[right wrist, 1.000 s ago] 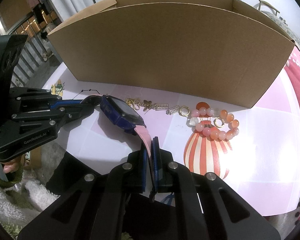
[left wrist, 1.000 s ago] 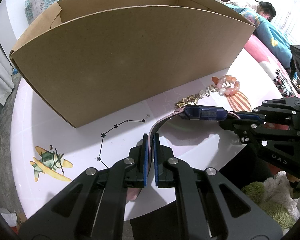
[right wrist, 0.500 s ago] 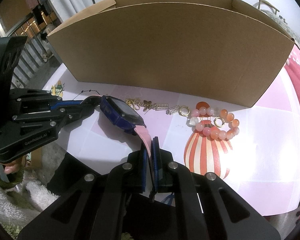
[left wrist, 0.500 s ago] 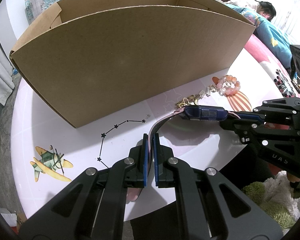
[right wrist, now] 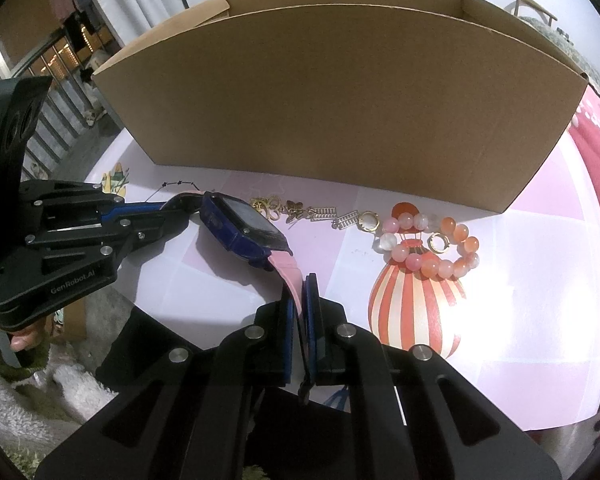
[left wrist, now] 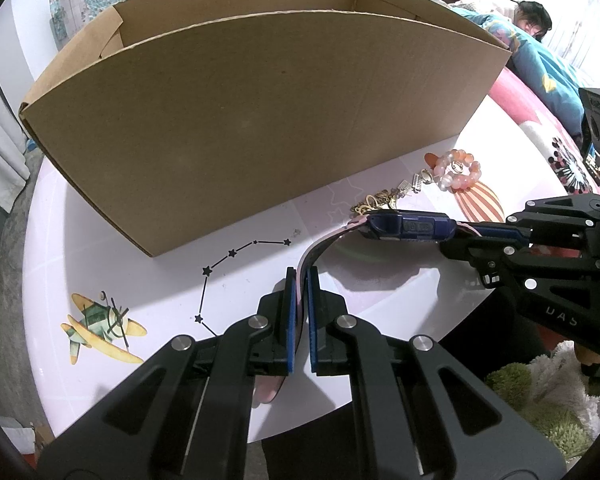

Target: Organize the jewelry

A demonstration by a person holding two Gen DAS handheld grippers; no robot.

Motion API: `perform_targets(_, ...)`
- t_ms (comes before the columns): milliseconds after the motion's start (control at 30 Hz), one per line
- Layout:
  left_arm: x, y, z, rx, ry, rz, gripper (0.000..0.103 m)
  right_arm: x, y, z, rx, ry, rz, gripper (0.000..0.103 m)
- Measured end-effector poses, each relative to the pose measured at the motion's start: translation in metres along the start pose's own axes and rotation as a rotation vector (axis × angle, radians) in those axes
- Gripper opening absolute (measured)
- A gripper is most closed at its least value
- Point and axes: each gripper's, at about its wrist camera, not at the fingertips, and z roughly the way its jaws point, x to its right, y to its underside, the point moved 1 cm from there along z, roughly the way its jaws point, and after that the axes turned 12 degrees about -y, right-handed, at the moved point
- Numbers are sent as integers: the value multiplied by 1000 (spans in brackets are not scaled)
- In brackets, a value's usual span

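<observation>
No change over the last second: both views matched the earlier ones, so the watch hadn't started toward the box yet.

Nearest, bottom centre of the left view, the left gripper [left wrist: 299,280] was clenched on one end of the pink strap [left wrist: 324,242]. In the right view the right gripper [right wrist: 299,286] was clamped on the other end. The watch [right wrist: 242,226] hung between them over the front edge of the surface [left wrist: 148,280]. It had a hard, boxy blue case with a dark glossy face and a soft, matte, flexible band.

Mid-frame, loose on the glossy printed surface were gold charm pieces [right wrist: 292,210], thin and snaggy, and a round-bead bracelet [right wrist: 428,244], smooth and translucent pink-orange.

Farthest was the cardboard box [right wrist: 340,100], open-topped with a rough torn rim. Its inside wasn't visible.
</observation>
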Motion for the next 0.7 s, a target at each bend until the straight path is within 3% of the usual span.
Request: perform_targets(700, 1, 1, -1, 2, -3, 1, 5, 0, 0, 1, 10, -6, 14, 6)
